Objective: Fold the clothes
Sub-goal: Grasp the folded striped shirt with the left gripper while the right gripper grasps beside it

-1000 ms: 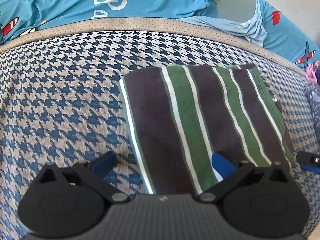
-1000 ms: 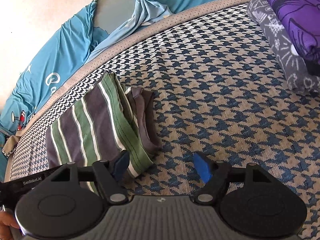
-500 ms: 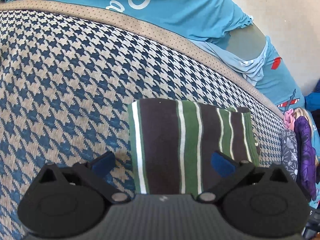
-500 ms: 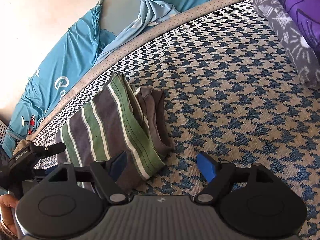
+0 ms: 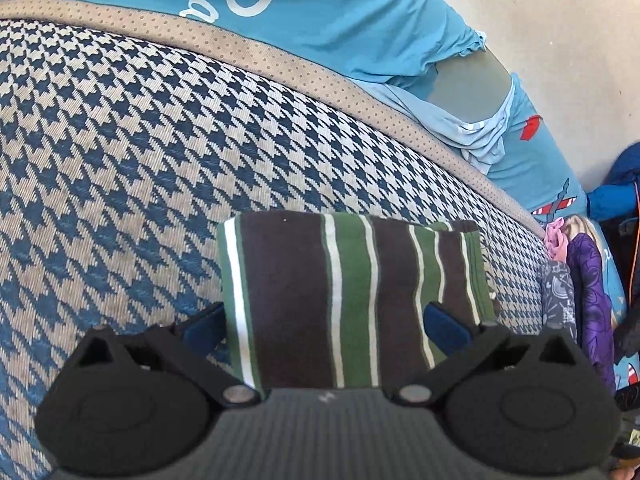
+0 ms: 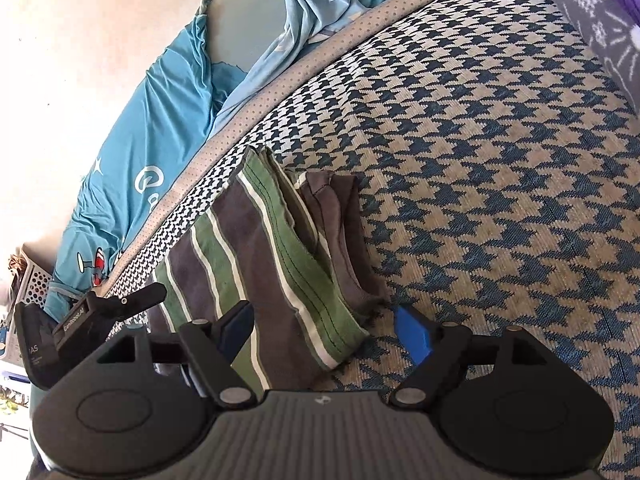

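Above the folded striped shirt, left gripper and right gripper, both spread wide, empty.

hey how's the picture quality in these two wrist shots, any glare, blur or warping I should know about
Left wrist view: heavy fisheye bend curves the houndstooth mattress; the striped folded shirt is sharp and evenly lit. Right wrist view: the wall at upper left is washed out, edges smear, and the shirt stays clear.

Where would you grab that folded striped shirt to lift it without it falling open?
Probably by the near short edge of the striped shirt, coming in low from the front. In the right wrist view the layers gape along its right side, so pinch the whole stack. The right gripper, open, already straddles that corner.
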Available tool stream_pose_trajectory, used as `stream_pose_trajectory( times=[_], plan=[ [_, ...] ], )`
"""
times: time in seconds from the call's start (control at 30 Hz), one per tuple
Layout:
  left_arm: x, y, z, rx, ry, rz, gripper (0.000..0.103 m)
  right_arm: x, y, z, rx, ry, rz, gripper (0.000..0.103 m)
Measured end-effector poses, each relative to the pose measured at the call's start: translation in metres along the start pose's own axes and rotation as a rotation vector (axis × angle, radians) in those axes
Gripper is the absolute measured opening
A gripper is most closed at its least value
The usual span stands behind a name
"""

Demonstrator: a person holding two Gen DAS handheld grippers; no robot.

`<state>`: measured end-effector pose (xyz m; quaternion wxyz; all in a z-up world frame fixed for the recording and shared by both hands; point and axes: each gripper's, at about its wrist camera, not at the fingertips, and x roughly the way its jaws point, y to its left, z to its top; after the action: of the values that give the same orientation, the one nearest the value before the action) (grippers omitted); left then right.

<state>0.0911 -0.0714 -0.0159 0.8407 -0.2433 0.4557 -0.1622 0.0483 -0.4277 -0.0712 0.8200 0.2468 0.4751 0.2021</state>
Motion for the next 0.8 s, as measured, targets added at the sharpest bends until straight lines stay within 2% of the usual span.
stream_pose_trajectory(
  times=[0.2, 0.37, 0.53, 0.7, 0.8],
  plan=[
    [0.003, 0.000, -0.001, -0.014, -0.010, -0.031, 0.103, 0.008, 0.004, -0.001, -0.025, -0.002, 0.016, 0.078],
    [0.001, 0.010, -0.002, -0.057, -0.020, -0.084, 0.103, 0.013, 0.010, -0.003, -0.080, -0.009, 0.007, 0.068],
    [0.003, 0.008, -0.005, -0.030, -0.018, -0.110, 0.102, 0.017, 0.013, -0.003, -0.103, -0.017, 0.008, 0.054],
    [0.006, 0.001, -0.008, 0.015, -0.025, -0.085, 0.100, 0.020, 0.010, -0.002, -0.101, -0.020, 0.023, 0.049],
    [0.004, -0.002, -0.010, 0.040, -0.030, -0.054, 0.089, 0.023, 0.011, -0.003, -0.122, -0.023, 0.024, 0.049]
  ],
)
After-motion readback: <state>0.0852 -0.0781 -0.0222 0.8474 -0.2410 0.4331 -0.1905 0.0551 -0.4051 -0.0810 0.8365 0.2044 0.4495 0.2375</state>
